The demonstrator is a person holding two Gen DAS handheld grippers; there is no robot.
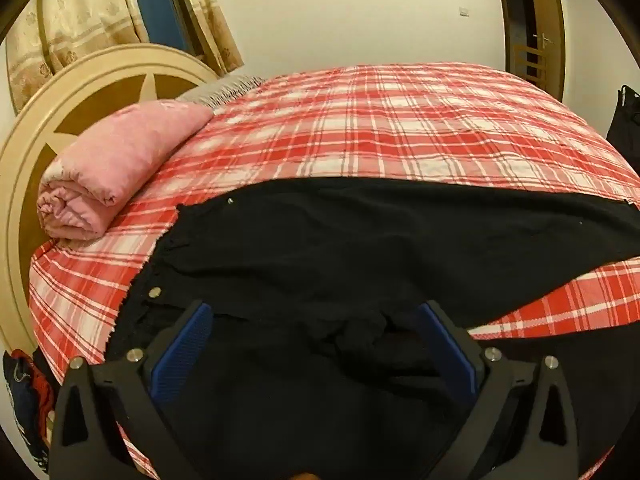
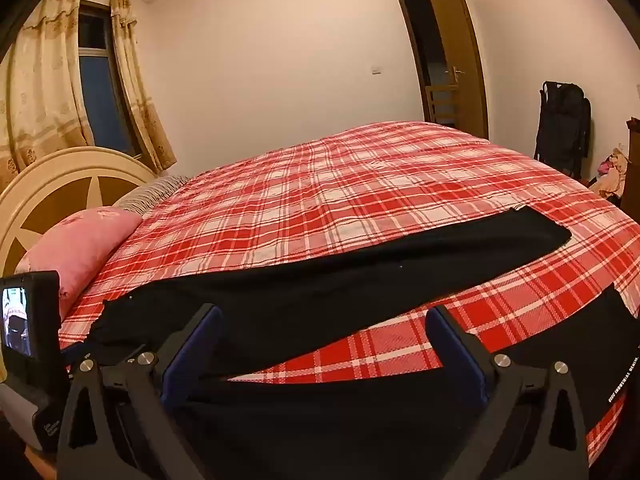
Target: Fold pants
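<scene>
Both pairs of blue-padded fingers (image 1: 192, 344) stand spread, gripping nothing — the left gripper (image 1: 316, 316) over bunched crotch fabric, the right gripper (image 2: 324, 320) low in frame over a leg. The black pants (image 1: 360, 240) lie splayed across the plaid bed (image 1: 380, 120). Likely risk — pinching one layer only, dragging the legs askew.

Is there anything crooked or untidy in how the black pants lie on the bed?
Yes. The black pants lie diagonally across the plaid bedspread, legs splayed apart, and the fabric is bunched between the fingers of the open left gripper.
</scene>
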